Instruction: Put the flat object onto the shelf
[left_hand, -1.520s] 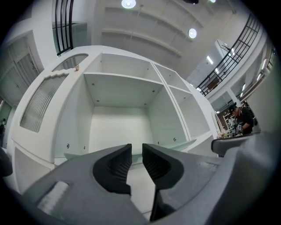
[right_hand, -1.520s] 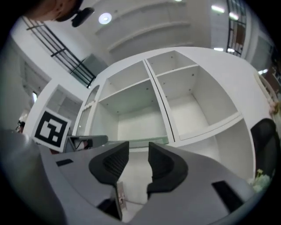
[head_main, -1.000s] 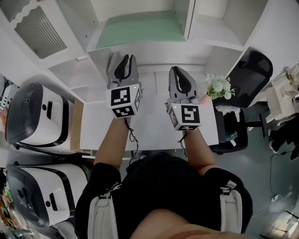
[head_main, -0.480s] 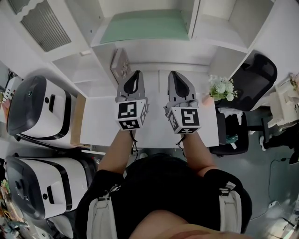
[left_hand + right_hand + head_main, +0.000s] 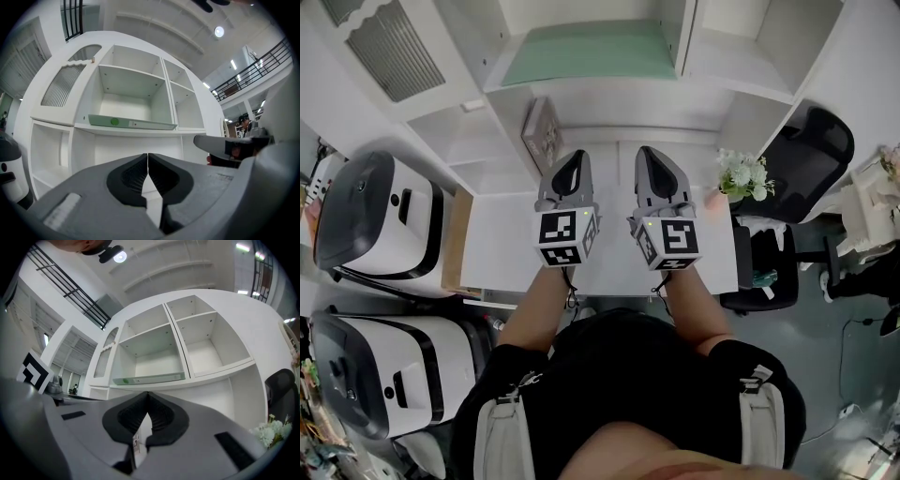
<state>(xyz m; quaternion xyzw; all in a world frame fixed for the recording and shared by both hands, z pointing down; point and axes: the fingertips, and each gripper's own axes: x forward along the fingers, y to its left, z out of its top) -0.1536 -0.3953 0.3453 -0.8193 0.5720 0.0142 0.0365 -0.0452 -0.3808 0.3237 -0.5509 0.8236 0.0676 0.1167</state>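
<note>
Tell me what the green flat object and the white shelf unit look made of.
Green flat object: probably plastic or coated board; smooth matte green, thin straight edge bearing a label. White shelf unit: likely painted or laminated wood board; matte white panels with small peg holes.

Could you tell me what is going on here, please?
A person holds a grey two-jaw gripper in each hand over the white desk. The left gripper and the right gripper are both shut with nothing between the jaws. The flat pale-green panel lies on the white shelf, so the placing looks done.
</note>
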